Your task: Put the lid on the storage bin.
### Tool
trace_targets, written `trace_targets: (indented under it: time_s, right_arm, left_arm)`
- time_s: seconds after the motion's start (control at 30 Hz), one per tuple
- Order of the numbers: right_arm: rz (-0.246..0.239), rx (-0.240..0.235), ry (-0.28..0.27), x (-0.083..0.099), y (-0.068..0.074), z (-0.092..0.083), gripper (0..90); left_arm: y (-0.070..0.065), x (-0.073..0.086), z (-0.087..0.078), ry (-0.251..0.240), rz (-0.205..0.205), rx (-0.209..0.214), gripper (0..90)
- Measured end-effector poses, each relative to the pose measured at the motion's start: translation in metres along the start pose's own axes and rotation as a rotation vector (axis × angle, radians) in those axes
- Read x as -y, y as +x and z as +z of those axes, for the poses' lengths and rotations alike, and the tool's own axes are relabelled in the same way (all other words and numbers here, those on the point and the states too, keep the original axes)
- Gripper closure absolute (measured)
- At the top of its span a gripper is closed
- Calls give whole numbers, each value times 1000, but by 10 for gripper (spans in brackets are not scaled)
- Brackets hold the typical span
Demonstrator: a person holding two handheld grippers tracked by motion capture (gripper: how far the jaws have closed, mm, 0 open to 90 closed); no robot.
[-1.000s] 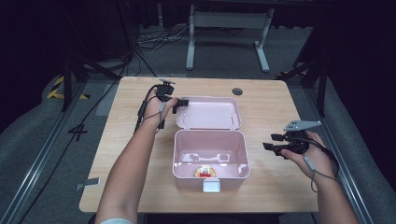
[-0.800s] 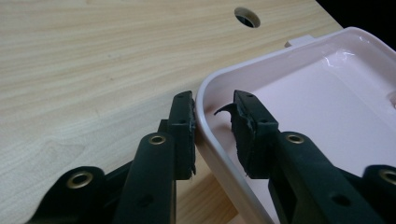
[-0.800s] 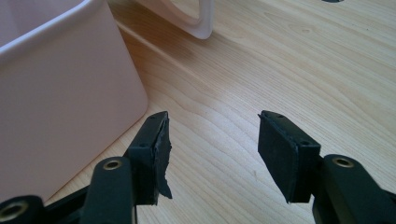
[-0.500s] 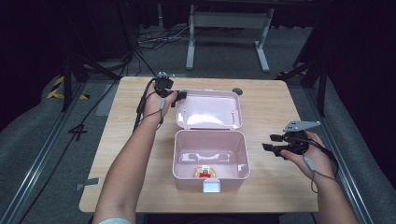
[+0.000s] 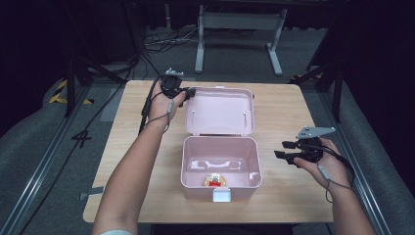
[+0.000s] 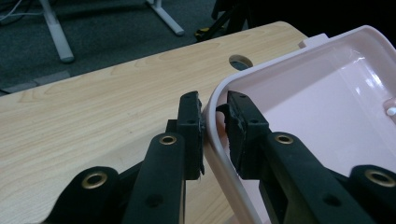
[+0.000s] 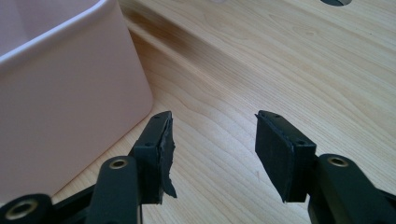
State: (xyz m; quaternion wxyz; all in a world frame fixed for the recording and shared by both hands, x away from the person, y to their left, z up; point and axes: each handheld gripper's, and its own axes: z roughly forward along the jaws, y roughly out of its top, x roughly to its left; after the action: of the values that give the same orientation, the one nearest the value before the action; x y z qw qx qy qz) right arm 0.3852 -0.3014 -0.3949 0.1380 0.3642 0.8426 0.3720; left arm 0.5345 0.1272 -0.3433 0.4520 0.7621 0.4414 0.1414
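Bare table [image 5: 288, 122] is lying open right of the box [image 5: 220, 164], while its flipped-back lid [image 5: 220, 110] is blocking the far side.

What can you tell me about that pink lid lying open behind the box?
The lid is pale pink, glossy plastic by the look of it, a shallow rounded rectangle with a raised rim. It is swung fully open behind the pink box, inner face up, on the wooden table. Two small white pegs show inside it. The left gripper straddles its rim at the far left corner, one jaw inside, one outside; whether the jaws press it I cannot tell.
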Motion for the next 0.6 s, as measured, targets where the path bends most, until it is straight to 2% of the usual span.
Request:
trace_targets:
  time_s: [0.2, 0.43, 0.6]
  right_arm:
    - [-3, -1, -1, -1, 1, 0, 481]
    - [-4, -3, -3, -1, 2, 0, 491]
    - [-1, -3, -9, -2, 3, -1, 494]
  left_arm:
    - [-4, -4, -7, -20, 25, -4, 761]
    - [-9, -8, -16, -45, 32, 3, 759]
    - [-13, -10, -23, -67, 67, -2, 758]
